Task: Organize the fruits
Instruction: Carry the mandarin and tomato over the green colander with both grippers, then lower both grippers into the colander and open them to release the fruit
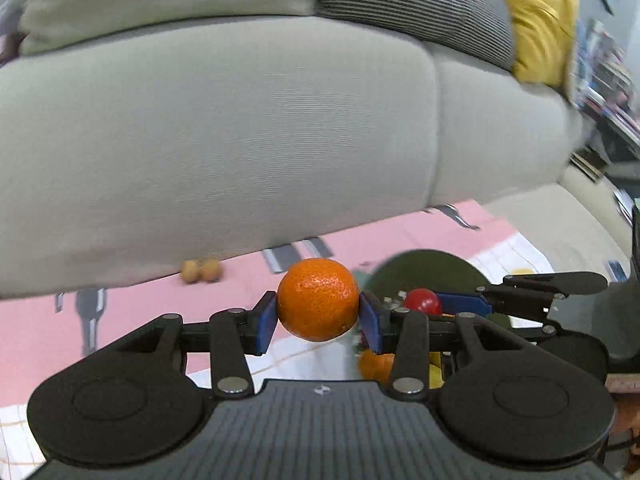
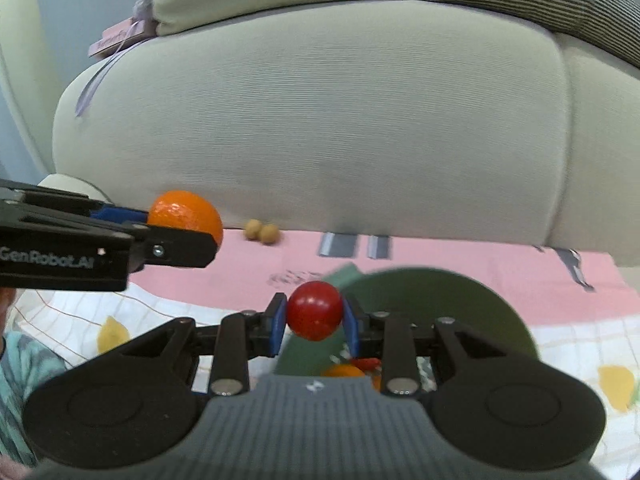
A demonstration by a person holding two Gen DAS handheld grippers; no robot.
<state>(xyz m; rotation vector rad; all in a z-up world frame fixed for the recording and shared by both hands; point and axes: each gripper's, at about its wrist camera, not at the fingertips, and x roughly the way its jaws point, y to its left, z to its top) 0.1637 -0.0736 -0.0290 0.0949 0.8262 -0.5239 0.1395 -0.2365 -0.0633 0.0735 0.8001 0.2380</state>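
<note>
An orange mandarin (image 1: pixel 318 299) hangs in the air, with my left gripper (image 1: pixel 319 318) shut on it between its blue pads. A small round red fruit (image 2: pixel 315 310) is clamped in my right gripper (image 2: pixel 315 322), also lifted off the surface. From the left wrist view the right gripper (image 1: pixel 460 304) with the red fruit (image 1: pixel 422 301) sits just to the right. In the right wrist view the left gripper (image 2: pixel 176 236) and mandarin (image 2: pixel 185 216) are at the left. Under both grippers lies a dark green plate (image 2: pixel 448 300), with more orange fruit (image 2: pixel 344 370) partly hidden behind my right gripper's body.
A grey-green sofa (image 1: pixel 240 140) fills the background, with striped and yellow cushions (image 1: pixel 536 20) on it. A pink mat (image 2: pixel 248 264) lies on the floor with two small tan balls (image 2: pixel 262 232) at the sofa's foot. A white cloth with yellow fruit prints (image 2: pixel 616 384) lies under the plate.
</note>
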